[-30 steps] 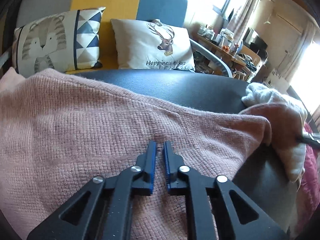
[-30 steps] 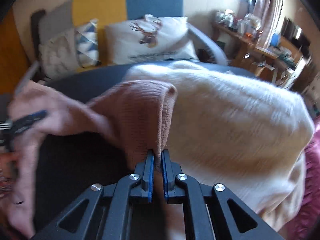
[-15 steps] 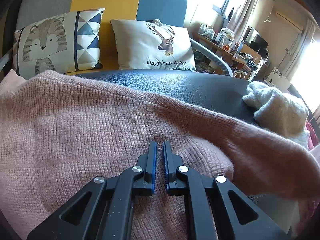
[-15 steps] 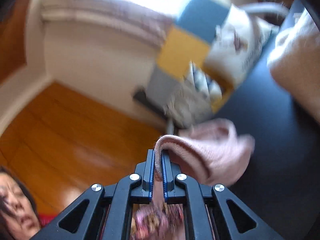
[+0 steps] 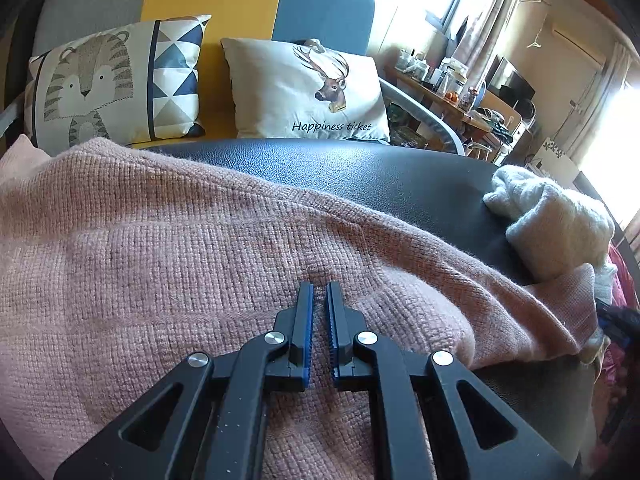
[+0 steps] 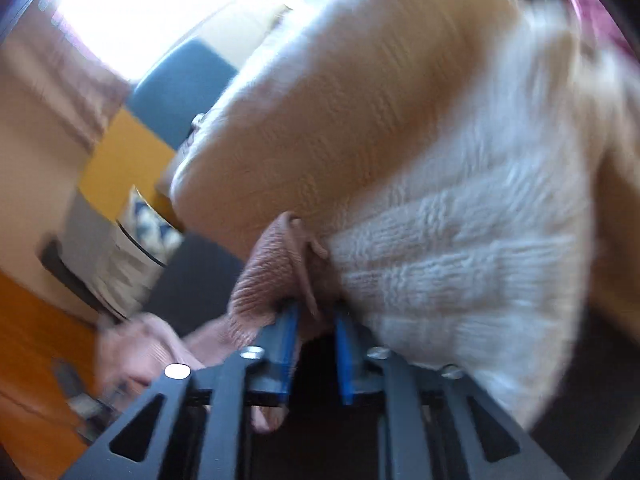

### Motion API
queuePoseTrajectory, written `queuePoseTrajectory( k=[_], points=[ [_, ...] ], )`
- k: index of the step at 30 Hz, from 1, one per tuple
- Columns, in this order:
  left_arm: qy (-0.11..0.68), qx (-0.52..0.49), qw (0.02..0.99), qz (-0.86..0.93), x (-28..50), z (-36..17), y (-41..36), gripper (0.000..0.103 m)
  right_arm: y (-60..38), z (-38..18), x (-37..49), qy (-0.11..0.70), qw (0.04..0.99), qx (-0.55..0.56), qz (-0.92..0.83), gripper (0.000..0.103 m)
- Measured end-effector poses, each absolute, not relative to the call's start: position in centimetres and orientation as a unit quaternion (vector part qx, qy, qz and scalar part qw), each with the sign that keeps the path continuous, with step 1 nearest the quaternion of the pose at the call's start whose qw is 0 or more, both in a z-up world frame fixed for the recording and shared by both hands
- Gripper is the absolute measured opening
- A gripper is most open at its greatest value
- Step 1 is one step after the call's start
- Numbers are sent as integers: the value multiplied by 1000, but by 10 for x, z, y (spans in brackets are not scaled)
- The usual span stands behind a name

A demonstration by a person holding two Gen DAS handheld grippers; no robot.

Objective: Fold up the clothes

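Pink knit sweater front and centre, spread wide over the near side of the black table, one sleeve trailing off to the right toward the table's edge. The left gripper sits right on top of that sweater, jaws drawn together to a thin slit, pressing into the knit with a little fold of it between the blue pads. Over on the right side of the table, a cream knit sweater lies bunched, and the pink sleeve end reaches right up against it. The right gripper is there, tilted and blurred, its jaws opening with the pink cuff still lying between them, loose against the left pad. Behind the table, a tiger cushion and a deer cushion lean on a grey, yellow and blue sofa.
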State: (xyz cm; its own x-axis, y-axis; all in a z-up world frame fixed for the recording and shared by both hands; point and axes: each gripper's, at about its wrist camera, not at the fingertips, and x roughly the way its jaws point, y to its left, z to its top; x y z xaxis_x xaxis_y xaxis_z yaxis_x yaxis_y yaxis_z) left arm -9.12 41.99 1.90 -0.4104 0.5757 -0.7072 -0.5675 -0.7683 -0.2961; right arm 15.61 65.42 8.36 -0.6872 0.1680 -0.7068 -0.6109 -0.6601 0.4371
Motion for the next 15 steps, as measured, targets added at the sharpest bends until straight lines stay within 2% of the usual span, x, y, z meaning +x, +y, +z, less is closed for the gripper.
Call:
queuePoseTrajectory(
  k=[3, 6, 8, 11, 13, 14, 15],
  points=[
    [-8, -425, 342, 838, -92, 19, 420, 7, 615, 112, 161, 190, 228, -330, 896, 26],
    [-7, -424, 342, 839, -91, 19, 420, 7, 569, 122, 155, 26, 173, -348, 921, 30],
    [-2, -423, 340, 840, -90, 20, 421, 7, 540, 108, 134, -94, 134, -384, 909, 30],
    [4, -421, 339, 842, -87, 21, 420, 7, 515, 68, 103, -272, 137, -441, 845, 30],
    [6, -419, 339, 842, -86, 21, 417, 8, 521, 43, 92, -322, 143, -465, 812, 27],
    [3, -420, 340, 842, -87, 21, 416, 8, 526, 41, 86, -316, 142, -464, 815, 25],
    [-2, -421, 341, 840, -88, 20, 414, 8, 534, 45, 84, -283, 138, -466, 827, 19]
  ],
)
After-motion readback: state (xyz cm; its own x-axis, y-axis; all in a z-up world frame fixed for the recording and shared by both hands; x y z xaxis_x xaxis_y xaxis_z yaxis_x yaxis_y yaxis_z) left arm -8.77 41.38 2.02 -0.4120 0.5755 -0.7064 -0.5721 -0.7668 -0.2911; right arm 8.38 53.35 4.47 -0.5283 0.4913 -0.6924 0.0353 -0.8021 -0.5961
